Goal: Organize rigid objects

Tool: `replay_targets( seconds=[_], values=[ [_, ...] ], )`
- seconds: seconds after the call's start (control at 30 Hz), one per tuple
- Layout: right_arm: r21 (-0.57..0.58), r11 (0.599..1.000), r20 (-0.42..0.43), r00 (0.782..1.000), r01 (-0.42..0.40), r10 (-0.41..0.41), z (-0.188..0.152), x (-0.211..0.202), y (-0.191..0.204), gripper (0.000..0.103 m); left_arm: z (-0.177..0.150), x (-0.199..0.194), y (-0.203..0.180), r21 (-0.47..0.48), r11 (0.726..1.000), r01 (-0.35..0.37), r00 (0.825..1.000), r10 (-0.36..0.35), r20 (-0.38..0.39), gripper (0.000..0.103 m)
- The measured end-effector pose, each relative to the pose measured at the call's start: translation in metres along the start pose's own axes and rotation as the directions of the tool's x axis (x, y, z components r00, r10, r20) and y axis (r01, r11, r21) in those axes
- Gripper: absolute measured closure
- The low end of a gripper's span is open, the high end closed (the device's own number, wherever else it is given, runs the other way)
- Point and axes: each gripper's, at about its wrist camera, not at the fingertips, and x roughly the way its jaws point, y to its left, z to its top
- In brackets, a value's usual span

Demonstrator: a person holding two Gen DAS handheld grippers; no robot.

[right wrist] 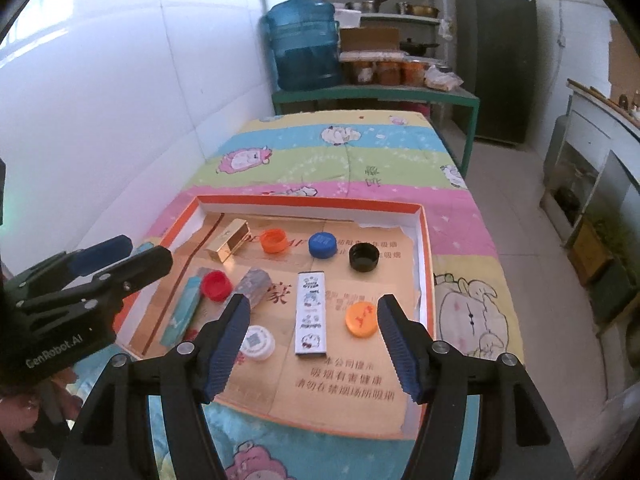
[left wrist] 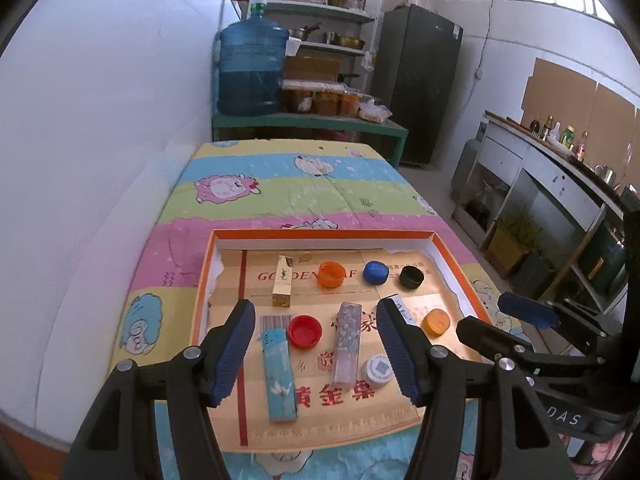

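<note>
Shallow orange-rimmed box point(right wrist: 425, 248) sits lower centre of frame on a cartoon quilt point(right wrist: 360, 160); its low walls keep small hard items from rolling off.

Left gripper point(left wrist: 316, 344) spread wide, nothing between the jaws; it hovers above the near left part of the box. Right gripper point(right wrist: 312, 340) likewise spread and empty, over the near right part. Both look clear of the contents, which lie flat and apart, likely so each can be pinched singly.

Count, caps: six; orange cap point(right wrist: 274, 240), blue cap point(right wrist: 322, 244) and black cap point(right wrist: 363, 257) in a row at the back; red cap point(right wrist: 216, 285), white cap point(right wrist: 258, 342) and a second orange cap point(right wrist: 361, 319) nearer.

Count, lighters: four oblong ones; gold point(right wrist: 227, 240) at the back left, teal point(left wrist: 279, 374), mottled grey point(left wrist: 347, 342), white printed point(right wrist: 310, 312) at centre.

Judgement: sorting by kind seems unfinished, since caps and lighters are still mixed in front.
</note>
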Motion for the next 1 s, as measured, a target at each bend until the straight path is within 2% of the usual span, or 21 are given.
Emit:
replay_targets(
  seconds=[0.43, 0.63, 0.8, 1.0],
  values=[
    [0.036, 0.999, 0.076, 0.997, 0.005, -0.007, -0.020, -0.042, 0.014, 0.035, -0.024, -0.050, -0.001, 0.002, 1.000, -0.021, 0.998, 0.021, 0.060, 0.040],
    [0.046, 0.998, 0.115, 0.992, 0.036, -0.041, -0.028, -0.060, 0.021, 0.034, -0.035, -0.071, -0.002, -0.006, 1.000, -0.031, 0.996, 0.031, 0.085, 0.040],
    [0.027, 0.995, 0.143, 0.985, 0.098, -0.101, -0.037, -0.074, 0.030, 0.034, -0.040, -0.087, -0.004, -0.010, 0.999, -0.035, 0.993, 0.036, 0.111, 0.040],
    [0.030, 0.994, 0.175, 0.979, 0.103, -0.106, -0.049, -0.095, 0.038, 0.034, -0.052, -0.099, -0.011, -0.002, 0.999, -0.044, 0.993, 0.044, 0.113, 0.040]
  ],
)
